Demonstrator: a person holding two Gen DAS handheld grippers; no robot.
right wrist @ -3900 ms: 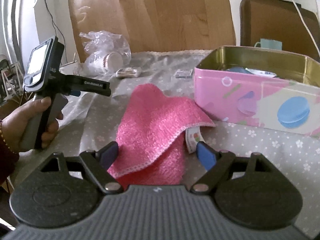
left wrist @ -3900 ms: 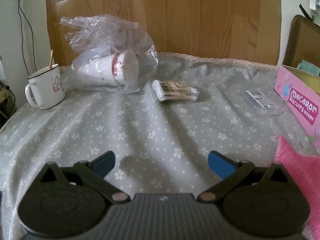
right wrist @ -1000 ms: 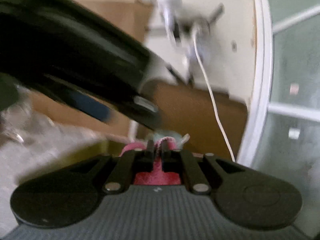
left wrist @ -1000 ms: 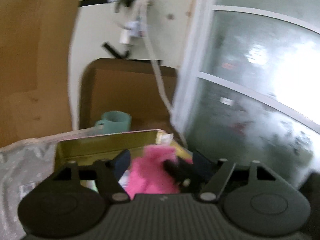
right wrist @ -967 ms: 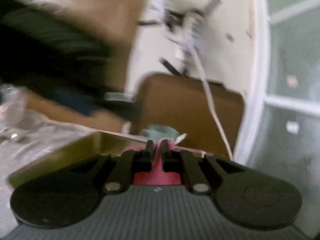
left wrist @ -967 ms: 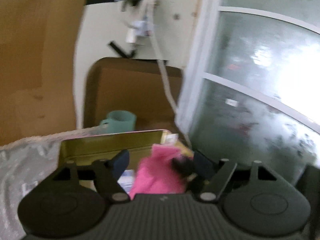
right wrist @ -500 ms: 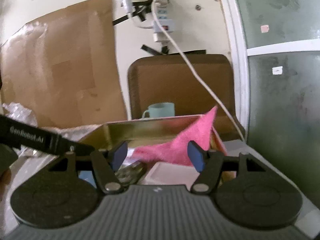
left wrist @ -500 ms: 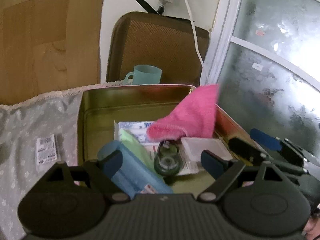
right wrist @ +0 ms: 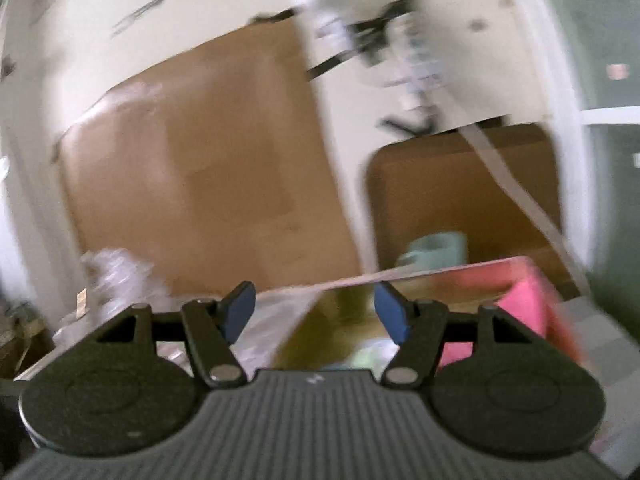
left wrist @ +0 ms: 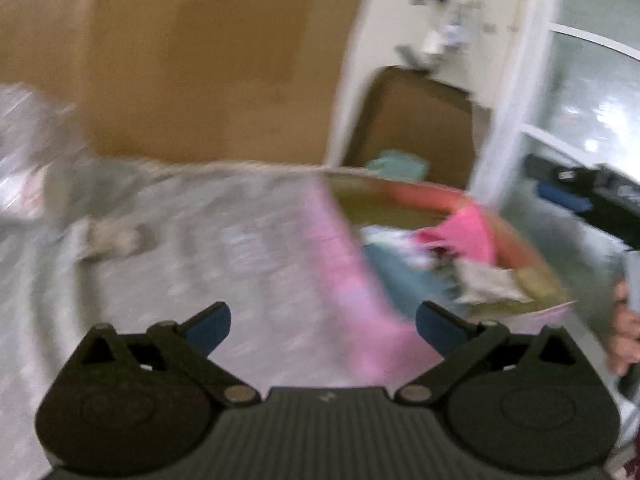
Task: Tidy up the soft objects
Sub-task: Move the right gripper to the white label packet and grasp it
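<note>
Both views are blurred by motion. The pink cloth [left wrist: 468, 232] lies inside the pink biscuit tin [left wrist: 352, 280], draped against its far right wall. My left gripper [left wrist: 324, 326] hangs over the grey flowered tablecloth at the tin's left wall, its jaws opening wide with nothing between them. In the right wrist view the pink cloth [right wrist: 524, 304] shows at the right, over the tin's [right wrist: 340, 312] edge. My right gripper [right wrist: 316, 314] stands open and empty above the tin's near rim. The right gripper [left wrist: 580, 196] also shows at the left wrist view's right edge.
A packet of cotton swabs [left wrist: 112, 236] and a clear plastic bag [left wrist: 20, 160] lie at the table's far left. Behind the tin stand a teal mug [right wrist: 440, 248] and a brown chair back [right wrist: 460, 184]. A hand [left wrist: 624, 332] is at the right edge.
The right gripper opened and let go of the pink cloth, which now rests in the tin. The left gripper widened and swung left, off the tin and over the tablecloth.
</note>
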